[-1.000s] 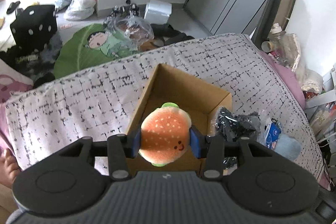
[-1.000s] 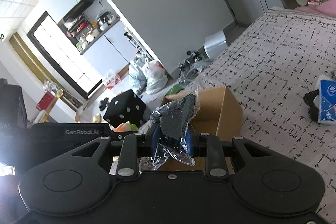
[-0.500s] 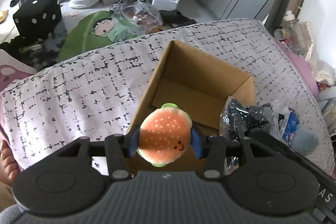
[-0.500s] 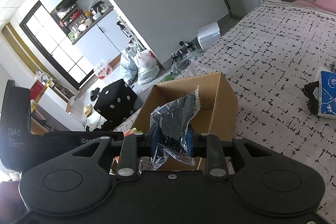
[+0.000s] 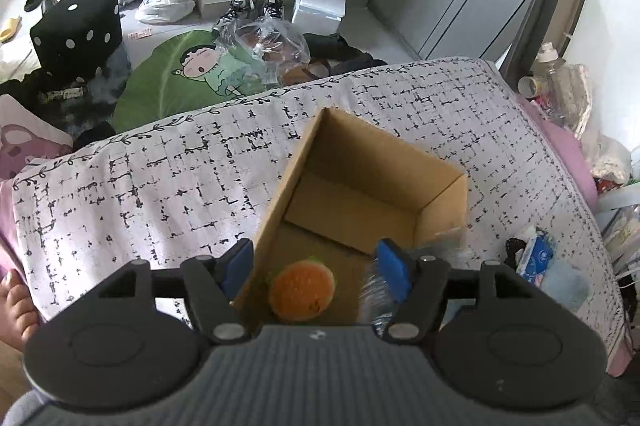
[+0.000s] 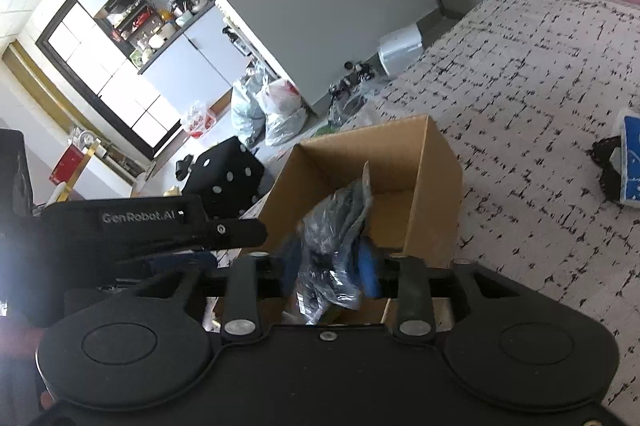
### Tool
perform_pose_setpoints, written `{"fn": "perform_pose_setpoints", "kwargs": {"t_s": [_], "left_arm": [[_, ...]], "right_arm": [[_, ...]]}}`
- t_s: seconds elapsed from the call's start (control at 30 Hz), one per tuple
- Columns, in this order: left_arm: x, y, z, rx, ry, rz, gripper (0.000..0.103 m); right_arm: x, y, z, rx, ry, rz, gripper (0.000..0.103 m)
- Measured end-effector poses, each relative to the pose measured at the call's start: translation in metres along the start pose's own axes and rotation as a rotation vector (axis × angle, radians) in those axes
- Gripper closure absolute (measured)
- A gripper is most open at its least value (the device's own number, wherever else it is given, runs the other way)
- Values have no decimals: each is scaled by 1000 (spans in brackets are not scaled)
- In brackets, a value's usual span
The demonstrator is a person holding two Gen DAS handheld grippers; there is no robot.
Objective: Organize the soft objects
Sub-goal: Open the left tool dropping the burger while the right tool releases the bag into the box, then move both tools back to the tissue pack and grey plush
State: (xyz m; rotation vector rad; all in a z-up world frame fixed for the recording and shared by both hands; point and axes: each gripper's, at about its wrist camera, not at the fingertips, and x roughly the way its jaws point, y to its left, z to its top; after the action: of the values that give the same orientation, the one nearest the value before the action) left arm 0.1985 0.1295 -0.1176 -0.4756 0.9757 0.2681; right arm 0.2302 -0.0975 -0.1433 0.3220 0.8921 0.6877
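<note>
An open cardboard box stands on the patterned bedspread. A small burger plush lies inside the box near its front wall. My left gripper is open above the box, with the plush below and between its fingers. My right gripper is shut on a clear plastic bag of dark fabric and holds it over the box. The bag's edge also shows in the left wrist view, beside my right finger pad.
A blue tissue pack and dark items lie on the bed right of the box; the pack also shows in the right wrist view. Beyond the bed edge are a green cartoon mat, a black dice stool and bags.
My left gripper opened and the burger plush dropped into the box. The right gripper brought the bag closer over the box.
</note>
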Motion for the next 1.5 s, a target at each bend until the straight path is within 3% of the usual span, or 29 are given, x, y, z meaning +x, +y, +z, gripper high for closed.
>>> {"fn": "perform_pose_setpoints", "kwargs": {"t_s": [0.03, 0.13, 0.2, 0.33, 0.6, 0.67, 1.17, 1.5], "left_arm": [[-1, -1, 0, 0, -3, 1, 36], [-6, -1, -1, -2, -10, 3, 34], [-8, -2, -1, -14, 0, 5, 25], [-16, -6, 0, -7, -9, 19, 23], [-31, -23, 1, 34, -66, 23, 4], [-34, -28, 1, 34, -79, 15, 0], [-50, -61, -5, 40, -171, -36, 0], [-46, -98, -13, 122, -139, -85, 0]], "right_arm": [[-3, 0, 0, -2, -11, -11, 42], [-10, -2, 4, 21, -26, -17, 38], [-17, -4, 7, 40, -39, -17, 35], [-28, -6, 12, 42, -57, -45, 21], [-40, -16, 19, 62, -50, -83, 19], [-44, -19, 20, 70, -63, -88, 9], [-79, -50, 32, 132, -161, -173, 2], [-105, -80, 42, 172, -211, -229, 1]]}}
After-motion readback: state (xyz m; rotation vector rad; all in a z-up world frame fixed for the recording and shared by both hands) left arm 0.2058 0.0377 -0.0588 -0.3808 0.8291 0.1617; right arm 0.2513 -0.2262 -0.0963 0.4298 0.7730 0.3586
